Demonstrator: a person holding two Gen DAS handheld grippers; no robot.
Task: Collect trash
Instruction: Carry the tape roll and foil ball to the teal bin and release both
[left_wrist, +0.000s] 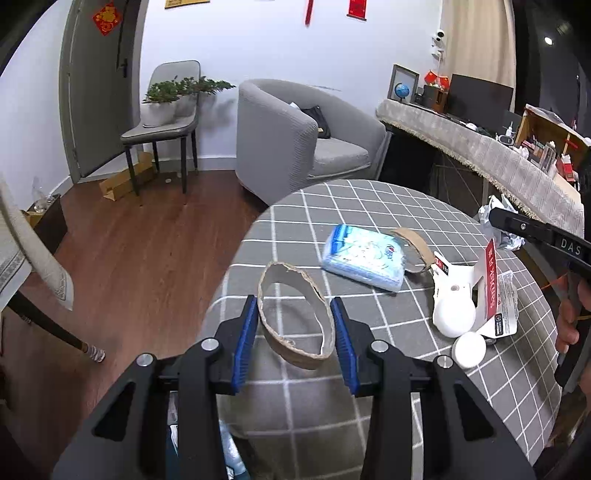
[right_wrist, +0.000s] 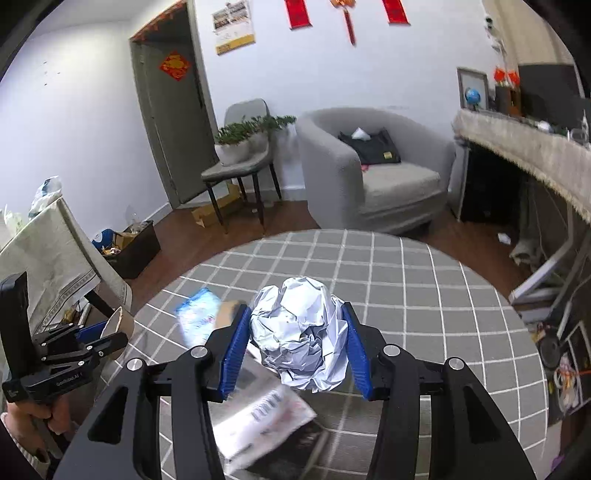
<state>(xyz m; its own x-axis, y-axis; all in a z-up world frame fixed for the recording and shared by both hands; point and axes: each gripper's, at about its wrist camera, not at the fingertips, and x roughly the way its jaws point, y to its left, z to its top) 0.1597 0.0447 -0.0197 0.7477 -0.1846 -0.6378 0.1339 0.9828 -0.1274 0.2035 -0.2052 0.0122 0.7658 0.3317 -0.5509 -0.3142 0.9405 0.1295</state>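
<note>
Checked table: packaging blurred beneath right tongs.

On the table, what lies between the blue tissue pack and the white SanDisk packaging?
A torn cardboard ring piece stands between the tissue pack and the SanDisk packaging, touching both, seen in the left wrist view.

Two black two-finger grippers with blue pads: the left gripper at 6 o'clock in its own view, and the right gripper at 6 o'clock in its own.

Two torn brown cardboard rings: one at centre between the left pads, one toward 2 o'clock.

One crumpled ball of white paper.

One blue-and-white plastic tissue pack.

One white-and-red torn retail package at 3 o'clock.

One small white round cap.
</note>
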